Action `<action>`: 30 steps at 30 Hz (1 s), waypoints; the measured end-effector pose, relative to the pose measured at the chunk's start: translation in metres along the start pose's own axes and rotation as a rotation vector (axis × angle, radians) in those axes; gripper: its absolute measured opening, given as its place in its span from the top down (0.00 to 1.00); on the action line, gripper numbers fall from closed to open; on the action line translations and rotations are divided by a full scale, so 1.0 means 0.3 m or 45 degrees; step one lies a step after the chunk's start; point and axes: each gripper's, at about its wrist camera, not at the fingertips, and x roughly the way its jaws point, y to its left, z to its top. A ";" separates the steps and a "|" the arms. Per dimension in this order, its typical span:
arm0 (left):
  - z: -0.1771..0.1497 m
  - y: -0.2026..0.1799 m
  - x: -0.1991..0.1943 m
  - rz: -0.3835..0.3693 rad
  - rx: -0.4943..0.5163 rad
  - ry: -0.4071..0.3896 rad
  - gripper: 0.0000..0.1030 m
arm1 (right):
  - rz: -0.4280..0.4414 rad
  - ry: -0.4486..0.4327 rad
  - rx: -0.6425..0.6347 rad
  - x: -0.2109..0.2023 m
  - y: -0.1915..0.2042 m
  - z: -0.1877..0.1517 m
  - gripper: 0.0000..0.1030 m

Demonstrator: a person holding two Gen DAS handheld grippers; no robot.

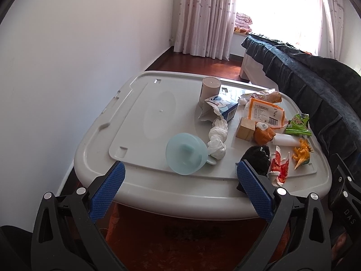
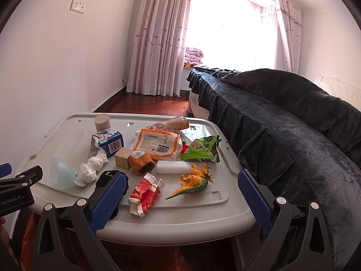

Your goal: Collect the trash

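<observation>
Litter lies on a grey plastic lid (image 1: 144, 103) (image 2: 203, 216): a crumpled white tissue (image 1: 217, 139) (image 2: 93, 167), a torn red wrapper (image 1: 279, 168) (image 2: 145, 194), a green snack bag (image 1: 297, 124) (image 2: 202, 150), an orange packet (image 1: 265, 111) (image 2: 158, 144) and a torn blue carton (image 1: 222, 109) (image 2: 108, 143). My left gripper (image 1: 180, 172) hangs open at the lid's near edge, just in front of a pale blue bowl (image 1: 186, 153) (image 2: 61, 174). My right gripper (image 2: 181, 184) is open too, its fingers either side of the red wrapper and a toy dinosaur (image 2: 195, 180) (image 1: 302, 153).
Also on the lid: a wooden block (image 2: 123, 158), a black cloth lump (image 2: 108, 178) (image 1: 259, 158), an orange fabric piece (image 2: 142, 162), a white foam stick (image 2: 173, 167) and a beige cylinder (image 1: 209, 90). A dark-covered bed (image 2: 282, 122) borders the right side; a wall stands on the left.
</observation>
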 end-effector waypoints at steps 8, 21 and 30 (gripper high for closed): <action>0.000 0.002 0.002 0.003 -0.001 0.000 0.06 | 0.000 -0.001 0.002 -0.001 -0.002 0.000 0.05; -0.004 0.000 0.000 0.004 0.004 -0.001 0.06 | 0.002 -0.001 0.005 -0.001 -0.006 -0.001 0.05; -0.010 -0.009 -0.001 0.000 0.009 -0.001 0.06 | 0.003 -0.002 0.006 -0.001 -0.010 -0.006 0.05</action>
